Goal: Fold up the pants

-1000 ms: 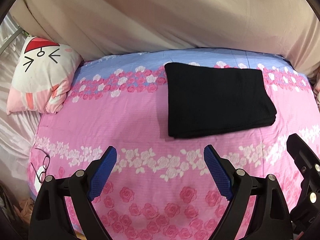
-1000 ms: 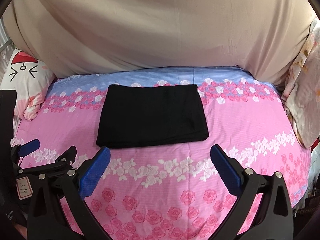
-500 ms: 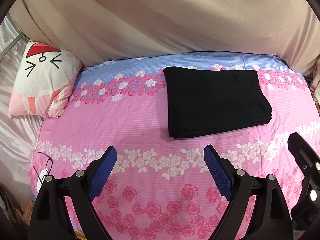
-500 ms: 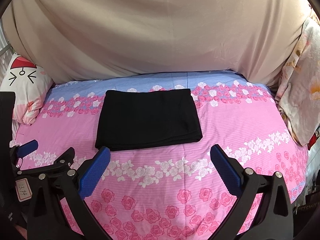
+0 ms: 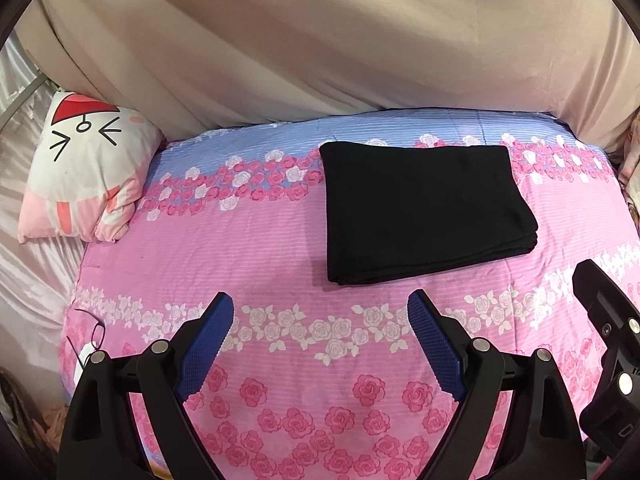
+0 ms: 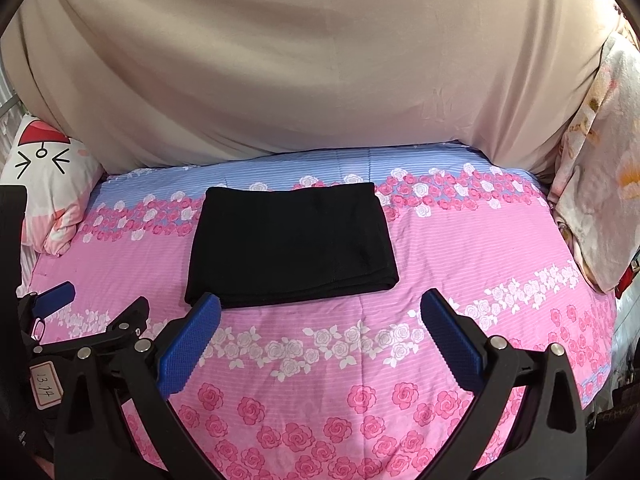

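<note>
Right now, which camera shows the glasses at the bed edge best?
The left wrist view. The glasses lie at the left edge of the bedspread, partly cut off by the left gripper body. In the right wrist view I cannot find them; the left gripper blocks that corner.

Pants (image 5: 424, 212) showing matt black knit cloth, soft, layered at folded edge. Bed (image 5: 248, 256) wearing printed cotton-like cloth, faintly ribbed. Left gripper (image 5: 320, 336) showing matt black plastic, pads (image 5: 208, 344) looking textured blue rubber, bolts glinting metal. Pillow (image 5: 84, 172) looking smooth printed cloth.
</note>
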The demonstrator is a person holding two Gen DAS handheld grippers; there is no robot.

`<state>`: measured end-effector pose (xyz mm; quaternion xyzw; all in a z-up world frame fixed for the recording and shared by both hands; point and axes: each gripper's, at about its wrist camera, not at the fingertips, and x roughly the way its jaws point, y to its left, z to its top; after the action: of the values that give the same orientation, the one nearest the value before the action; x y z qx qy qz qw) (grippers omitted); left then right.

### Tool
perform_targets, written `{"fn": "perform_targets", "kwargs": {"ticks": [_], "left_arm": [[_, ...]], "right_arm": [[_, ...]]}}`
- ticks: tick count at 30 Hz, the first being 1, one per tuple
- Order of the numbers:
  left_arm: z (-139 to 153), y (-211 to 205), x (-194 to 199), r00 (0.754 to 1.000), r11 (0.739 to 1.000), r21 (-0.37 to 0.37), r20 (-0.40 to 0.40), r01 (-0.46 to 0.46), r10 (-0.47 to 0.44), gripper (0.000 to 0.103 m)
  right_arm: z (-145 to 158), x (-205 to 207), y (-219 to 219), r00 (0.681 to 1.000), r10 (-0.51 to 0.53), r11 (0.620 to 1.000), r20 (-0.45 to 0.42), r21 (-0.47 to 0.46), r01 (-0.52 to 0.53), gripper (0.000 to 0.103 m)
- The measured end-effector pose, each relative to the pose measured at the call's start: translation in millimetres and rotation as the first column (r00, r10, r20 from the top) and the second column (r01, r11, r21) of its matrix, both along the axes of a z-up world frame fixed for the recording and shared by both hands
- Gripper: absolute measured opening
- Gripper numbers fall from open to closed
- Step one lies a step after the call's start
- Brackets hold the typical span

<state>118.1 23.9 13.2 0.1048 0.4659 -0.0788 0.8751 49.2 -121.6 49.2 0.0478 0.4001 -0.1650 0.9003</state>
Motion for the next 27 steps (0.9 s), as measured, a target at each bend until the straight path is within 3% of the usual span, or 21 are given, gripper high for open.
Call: {"fn": "perform_targets", "kwargs": {"ticks": [27], "left_arm": [[1.1,-2.4,6.0,1.0,1.0,-0.004,0.014,-0.006,0.006,0.087]], "right_arm": [[-3.1,5.8,-7.7,1.0,0.004,1.0,-0.003,-0.002,-0.004,0.098]]}}
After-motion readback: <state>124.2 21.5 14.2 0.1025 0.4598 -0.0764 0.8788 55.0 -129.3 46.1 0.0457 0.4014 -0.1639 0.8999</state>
